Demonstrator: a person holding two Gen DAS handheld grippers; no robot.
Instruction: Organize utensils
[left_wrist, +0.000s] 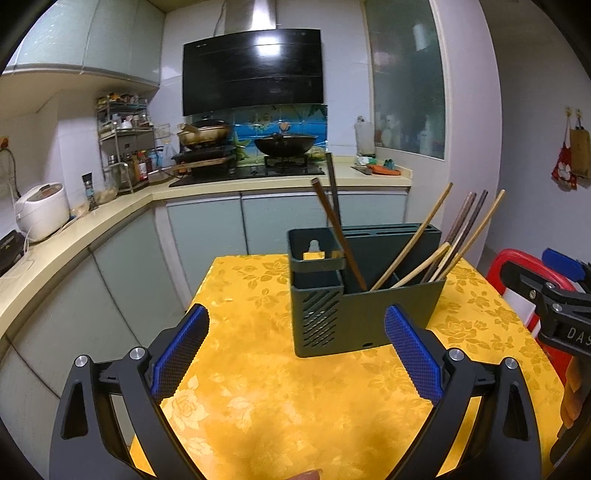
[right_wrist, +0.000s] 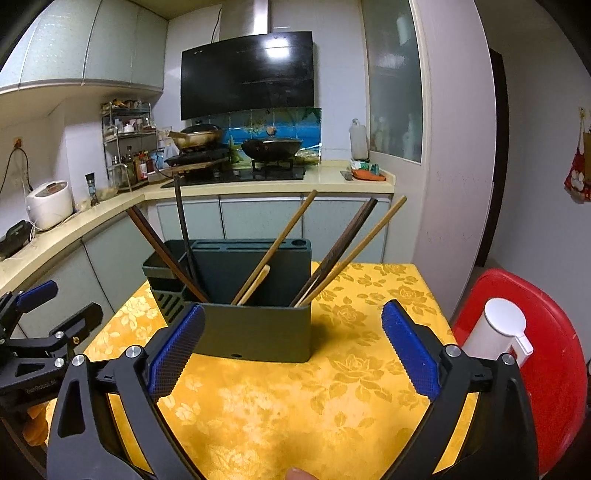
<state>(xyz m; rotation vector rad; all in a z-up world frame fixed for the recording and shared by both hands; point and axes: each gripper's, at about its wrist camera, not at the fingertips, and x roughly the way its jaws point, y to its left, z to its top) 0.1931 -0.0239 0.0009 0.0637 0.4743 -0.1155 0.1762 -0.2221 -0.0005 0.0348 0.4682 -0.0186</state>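
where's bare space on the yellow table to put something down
Free: the yellow tablecloth in front of the utensil holder, between the open right tool pads, and the strip to the holder's right toward the red chair. Crowded: the holder itself, bristling with chopsticks.

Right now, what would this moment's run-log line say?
left gripper: open, empty | right gripper: open, empty | chopsticks: standing in holder | holder: upright on yellow tablecloth | nothing held
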